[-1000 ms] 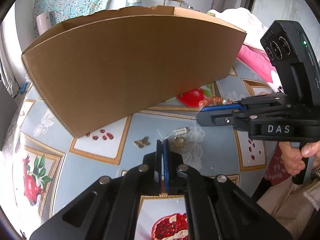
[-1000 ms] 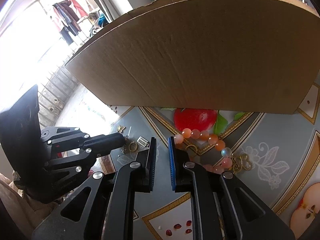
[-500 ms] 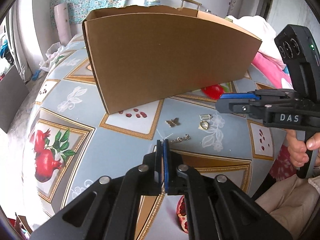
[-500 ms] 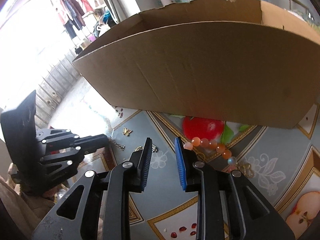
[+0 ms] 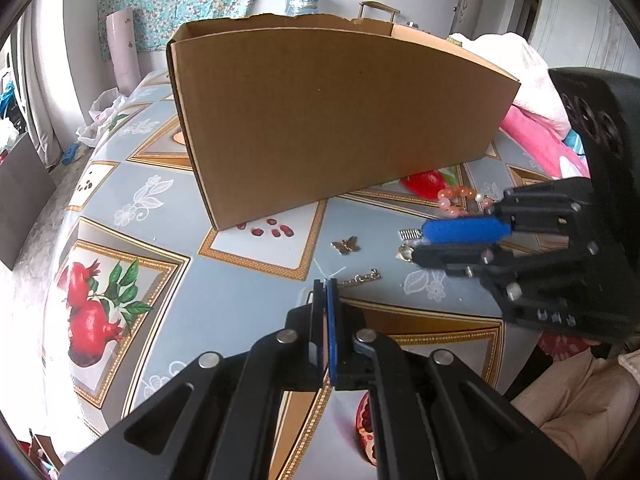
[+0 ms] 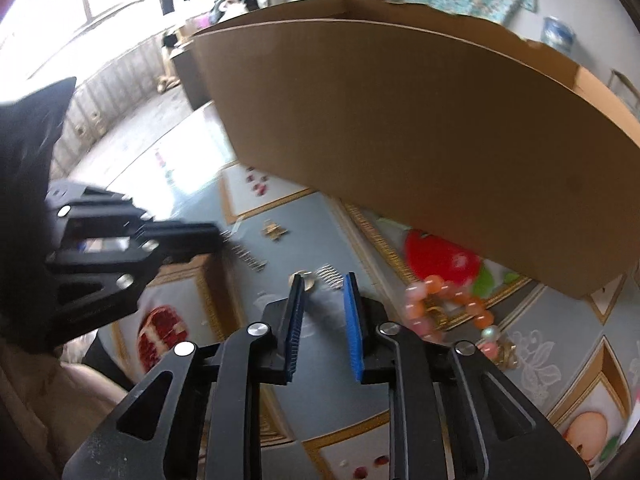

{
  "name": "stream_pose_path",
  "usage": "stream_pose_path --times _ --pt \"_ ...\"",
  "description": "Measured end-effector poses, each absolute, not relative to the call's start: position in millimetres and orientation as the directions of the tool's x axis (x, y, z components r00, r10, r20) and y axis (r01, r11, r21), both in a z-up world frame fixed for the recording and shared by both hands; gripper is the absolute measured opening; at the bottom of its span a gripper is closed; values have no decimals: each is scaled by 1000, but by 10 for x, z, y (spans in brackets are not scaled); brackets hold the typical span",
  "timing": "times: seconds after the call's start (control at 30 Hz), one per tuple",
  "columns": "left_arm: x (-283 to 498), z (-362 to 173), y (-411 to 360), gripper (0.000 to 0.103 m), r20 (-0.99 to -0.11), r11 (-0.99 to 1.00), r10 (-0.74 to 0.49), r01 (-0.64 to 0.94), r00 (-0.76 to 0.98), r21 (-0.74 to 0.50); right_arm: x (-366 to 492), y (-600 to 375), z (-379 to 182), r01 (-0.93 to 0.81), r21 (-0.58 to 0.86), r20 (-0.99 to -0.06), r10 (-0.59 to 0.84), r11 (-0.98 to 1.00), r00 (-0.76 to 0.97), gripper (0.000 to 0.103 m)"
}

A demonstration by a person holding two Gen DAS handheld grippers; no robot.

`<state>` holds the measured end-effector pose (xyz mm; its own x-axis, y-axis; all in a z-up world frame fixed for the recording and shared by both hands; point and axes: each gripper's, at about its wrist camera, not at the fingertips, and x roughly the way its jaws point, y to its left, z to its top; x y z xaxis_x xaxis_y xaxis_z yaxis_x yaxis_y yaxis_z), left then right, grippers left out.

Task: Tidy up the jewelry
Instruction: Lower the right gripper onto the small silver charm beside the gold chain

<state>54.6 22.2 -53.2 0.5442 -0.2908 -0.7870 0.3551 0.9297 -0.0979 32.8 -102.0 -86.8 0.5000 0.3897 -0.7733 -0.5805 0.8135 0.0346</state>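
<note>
The gold chain (image 5: 362, 278) lies on the table (image 5: 240, 304), its white tag clenched at the left gripper (image 5: 325, 285) fingertips; only the left view shows this sharply. The right gripper (image 6: 323, 280), fingers apart and empty, has just been narrowing, now over the ring (image 6: 307, 280) rather than the beaded bracelet (image 6: 452, 308).

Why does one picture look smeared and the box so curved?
Right wrist view: motion blur smears the bead bracelet and small charms, and the window at upper left is blown out white. Left wrist view: sharp, evenly lit, the butterfly charm crisp. Both: the fisheye lens bends the cardboard box edges and darkens the corners.
</note>
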Motion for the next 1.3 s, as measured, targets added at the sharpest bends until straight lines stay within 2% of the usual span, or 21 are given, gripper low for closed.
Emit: stream_pose_path --times 0.23,0.37,0.6,0.83,1.3 --pt "546 -531 223 2 -786 930 -291 354 545 -99 451 -1188 -808 -525 88 -744 406 846 530 13" --pt "546 -532 222 2 -786 930 -290 354 545 -98 519 -1111 -868 -516 5 -752 343 856 563 13" --pt "545 -532 227 2 -786 930 -291 353 545 -99 387 -805 -877 -567 -87 -743 326 819 585 13" --pt "545 -531 233 2 -786 930 -292 355 545 -100 337 -873 -905 -564 -32 -742 358 825 567 13" --pt "554 -529 222 2 -786 930 -293 354 545 -101 374 -740 -899 -592 -53 -735 370 805 568 13"
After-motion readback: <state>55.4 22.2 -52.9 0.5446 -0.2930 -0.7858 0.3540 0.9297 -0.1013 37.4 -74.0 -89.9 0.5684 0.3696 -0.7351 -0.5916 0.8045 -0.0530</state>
